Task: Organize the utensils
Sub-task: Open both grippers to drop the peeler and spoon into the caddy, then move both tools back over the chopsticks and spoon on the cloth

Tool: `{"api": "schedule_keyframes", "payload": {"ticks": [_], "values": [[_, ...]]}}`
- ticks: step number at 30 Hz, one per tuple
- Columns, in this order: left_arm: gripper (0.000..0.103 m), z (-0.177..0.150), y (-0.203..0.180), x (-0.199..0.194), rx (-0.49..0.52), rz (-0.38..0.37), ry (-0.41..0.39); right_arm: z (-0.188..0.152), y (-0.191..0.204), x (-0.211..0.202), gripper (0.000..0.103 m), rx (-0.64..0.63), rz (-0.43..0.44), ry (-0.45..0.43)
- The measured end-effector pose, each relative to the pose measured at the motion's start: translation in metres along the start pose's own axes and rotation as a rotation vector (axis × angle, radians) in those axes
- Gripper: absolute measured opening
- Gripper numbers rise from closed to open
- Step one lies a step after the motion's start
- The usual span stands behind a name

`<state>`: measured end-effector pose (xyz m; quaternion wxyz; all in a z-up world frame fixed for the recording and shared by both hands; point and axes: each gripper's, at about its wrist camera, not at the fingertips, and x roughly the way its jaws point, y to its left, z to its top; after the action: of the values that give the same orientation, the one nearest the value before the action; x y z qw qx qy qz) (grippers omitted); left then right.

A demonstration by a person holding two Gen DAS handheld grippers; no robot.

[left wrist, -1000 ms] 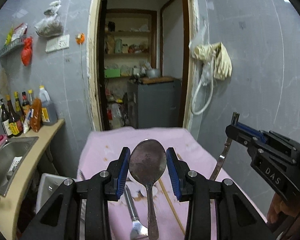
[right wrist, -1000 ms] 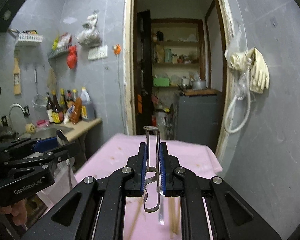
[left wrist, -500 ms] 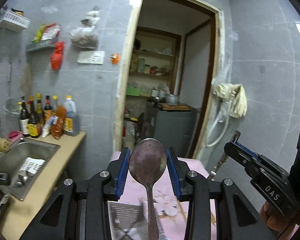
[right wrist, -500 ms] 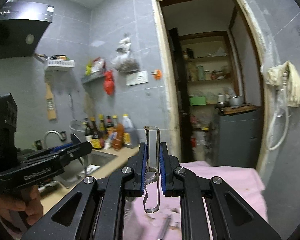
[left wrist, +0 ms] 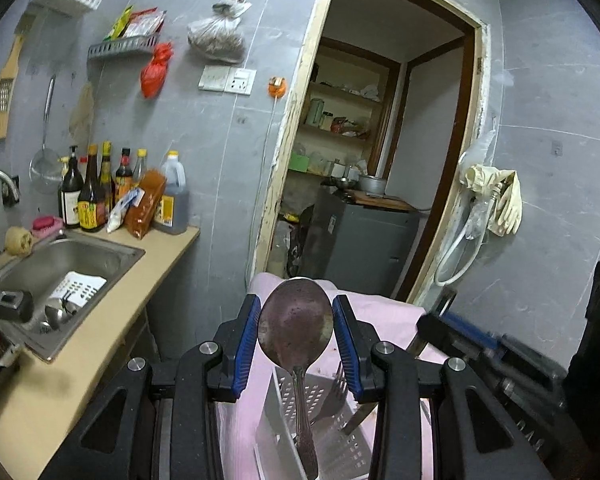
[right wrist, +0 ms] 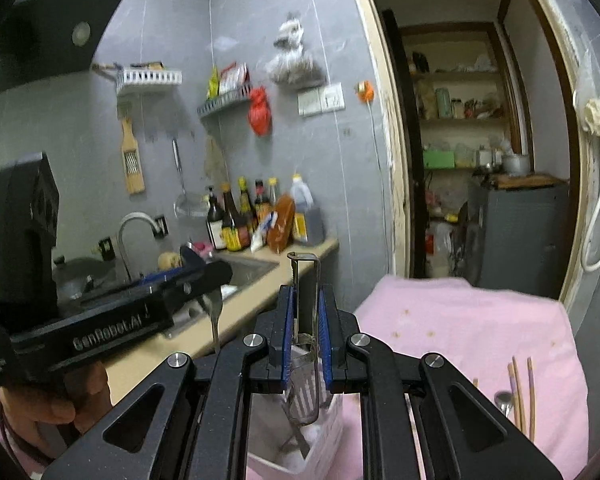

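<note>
My left gripper point(left wrist: 296, 304) is shut on a large tarnished metal spoon point(left wrist: 296, 328), bowl up between the blue pads, handle hanging down. In the right wrist view the left gripper point(right wrist: 216, 272) hangs at the left, held by a hand. My right gripper point(right wrist: 305, 292) is shut on a thin metal peeler point(right wrist: 306, 280) that stands upright. Its dark tip, the right gripper point(left wrist: 432, 320), shows to the right of the spoon. Under both grippers stands a white perforated utensil holder point(left wrist: 340, 444) point(right wrist: 324, 432) with a slotted turner inside.
The holder stands on a table under a pink cloth point(right wrist: 460, 320). Chopsticks point(right wrist: 520, 392) and a small spoon point(right wrist: 502, 400) lie on the cloth to the right. A counter with a steel sink point(left wrist: 72, 256) and bottles point(left wrist: 96, 196) runs along the left. A doorway point(left wrist: 372, 184) opens behind.
Both views have swung left, from the doorway and table toward the sink counter. The white holder has come into view beneath the grippers. Spoon and peeler stay gripped.
</note>
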<state>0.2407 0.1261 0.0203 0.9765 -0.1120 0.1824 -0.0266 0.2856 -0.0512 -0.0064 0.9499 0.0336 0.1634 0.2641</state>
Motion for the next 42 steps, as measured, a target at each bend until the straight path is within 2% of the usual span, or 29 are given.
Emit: {"api": "schedule_keyframes", "payload": {"ticks": [12, 19, 21, 27, 29, 31, 33, 36, 38, 40, 42], "values": [[0.035, -0.024, 0.006, 0.016, 0.004, -0.025, 0.071, -0.033, 0.002, 0.018, 0.011, -0.006, -0.028, 0.121], [0.036, -0.028, 0.01, 0.013, -0.002, -0.03, 0.086, -0.036, 0.003, 0.019, 0.012, -0.003, -0.022, 0.154], [0.036, -0.027, 0.012, 0.011, -0.006, -0.028, 0.082, -0.036, 0.001, 0.019, 0.017, 0.002, -0.022, 0.162], [0.036, -0.026, 0.016, 0.008, -0.013, -0.013, 0.081, -0.032, -0.001, 0.01, 0.019, 0.013, -0.038, 0.137], [0.037, -0.025, 0.016, 0.007, -0.014, -0.009, 0.079, -0.028, -0.004, 0.003, 0.025, 0.022, -0.056, 0.12], [0.041, -0.024, 0.014, 0.007, -0.008, -0.005, 0.074, -0.024, -0.009, -0.006, 0.038, 0.031, -0.084, 0.092], [0.044, -0.023, 0.01, 0.008, 0.0, -0.003, 0.073, -0.019, -0.015, -0.014, 0.043, 0.038, -0.119, 0.069], [0.048, -0.02, 0.002, 0.009, 0.015, 0.001, 0.067, -0.011, -0.028, -0.029, 0.056, 0.047, -0.182, 0.034], [0.056, -0.018, -0.006, 0.009, 0.03, 0.007, 0.058, -0.006, -0.037, -0.038, 0.064, 0.049, -0.23, 0.012], [0.069, -0.016, -0.018, 0.01, 0.052, 0.016, 0.043, -0.001, -0.046, -0.048, 0.076, 0.044, -0.286, -0.003], [0.076, -0.014, -0.03, 0.011, 0.072, 0.019, 0.031, 0.003, -0.055, -0.056, 0.084, 0.039, -0.34, -0.019]]}}
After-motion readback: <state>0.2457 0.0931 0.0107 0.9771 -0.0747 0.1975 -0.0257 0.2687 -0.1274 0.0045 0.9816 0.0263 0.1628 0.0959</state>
